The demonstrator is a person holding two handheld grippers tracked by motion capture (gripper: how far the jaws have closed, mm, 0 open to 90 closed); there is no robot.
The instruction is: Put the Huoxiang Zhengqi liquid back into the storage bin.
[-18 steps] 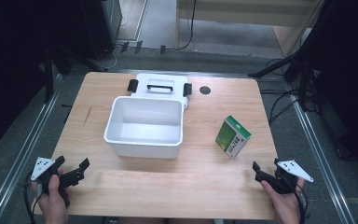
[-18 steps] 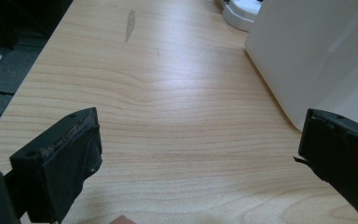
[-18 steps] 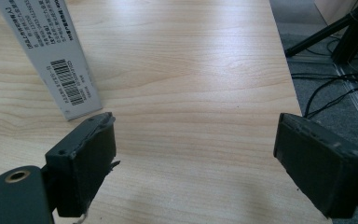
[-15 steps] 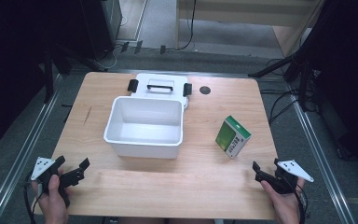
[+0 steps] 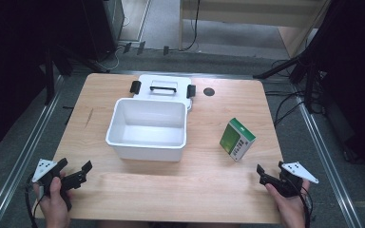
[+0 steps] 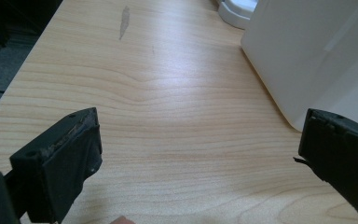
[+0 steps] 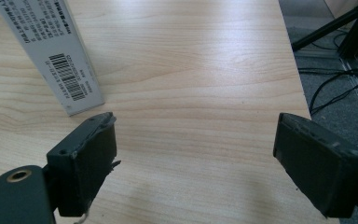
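Both grippers sit low at the near edge of the table [image 5: 171, 190], one at each corner, and nothing is in either of them. The left gripper [image 5: 73, 175] has its jaws spread wide over bare wood; in the left gripper view the white bin [image 6: 317, 51] stands just ahead on the right, apart from the jaws. The right gripper [image 5: 266, 176] is gaping too, jaws well apart with only tabletop between them.

The small box [image 5: 236, 138] is the thing nearest the right gripper. Taking the white bin [image 5: 147, 128] as the landmark, the box stands to its right, well apart from it, and a little nearer the person. It is a slim carton with a green front face and white sides, standing on the wood, turned at an angle to the table edge. In the right gripper view the box [image 7: 51, 51] shows a white side panel with lines of small print and a barcode low down, leaning in the picture, just beyond the tip of one jaw and not touching it.

Behind the bin lies its white lid [image 5: 164, 88] with black clips.
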